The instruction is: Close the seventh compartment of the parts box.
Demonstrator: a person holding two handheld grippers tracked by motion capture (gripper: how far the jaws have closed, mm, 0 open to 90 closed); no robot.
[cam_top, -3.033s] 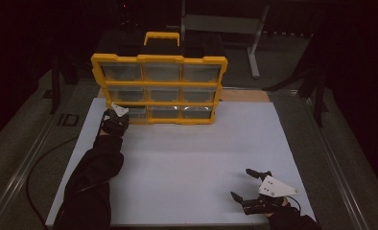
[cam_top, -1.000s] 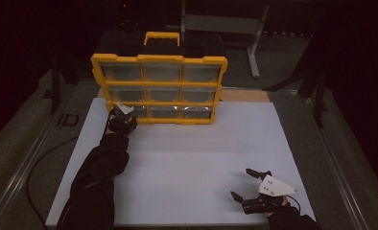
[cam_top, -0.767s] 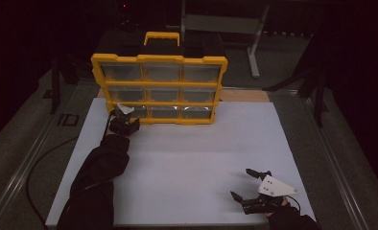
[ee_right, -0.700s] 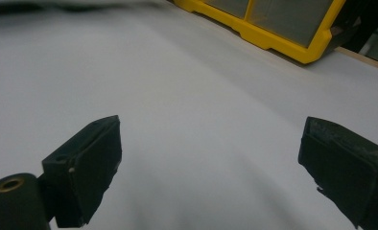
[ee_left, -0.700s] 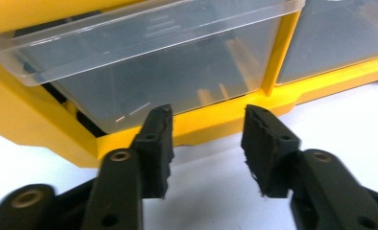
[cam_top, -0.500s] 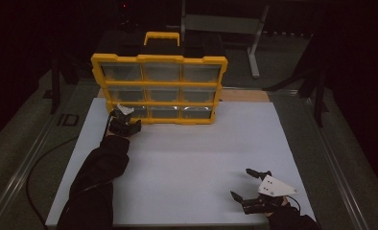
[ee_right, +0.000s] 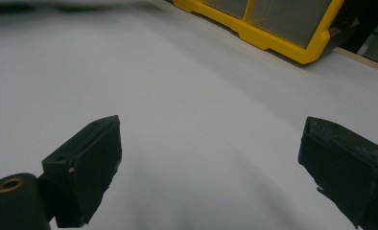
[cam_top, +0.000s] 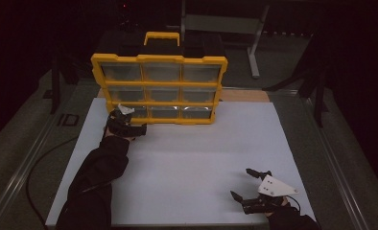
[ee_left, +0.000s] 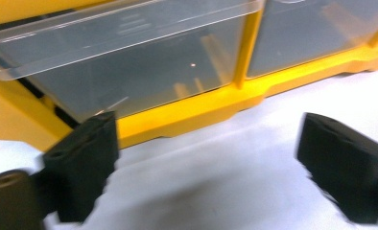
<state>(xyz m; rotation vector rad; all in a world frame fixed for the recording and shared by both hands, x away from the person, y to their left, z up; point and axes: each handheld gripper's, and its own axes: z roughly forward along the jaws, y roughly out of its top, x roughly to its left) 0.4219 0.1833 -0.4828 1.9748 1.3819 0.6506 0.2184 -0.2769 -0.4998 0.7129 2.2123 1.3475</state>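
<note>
The yellow drawer cabinet (cam_top: 159, 88) is standing at the far side of the white surface (cam_top: 192, 163). The left hand-held gripper (cam_top: 138, 129) is sitting by its bottom-left drawer (ee_left: 129, 57), jaws just opening wide, gripping nothing. The right hand-held gripper (cam_top: 244, 184) is resting near-right, spread wide and empty too.

Dim room w/ grey metal stand (cam_top: 254, 28), grey floor (cam_top: 19, 158)

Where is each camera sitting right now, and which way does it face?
High view: above the table's near side, facing forward-down at the yellow plastic drawer organizer; both sleeves, left hand-held gripper, right hand-held gripper.
Left gripper view: low at the organizer's bottom clear drawer; open jaws.
Right gripper view: across the white tabletop; open jaws.
All share the organizer.
</note>
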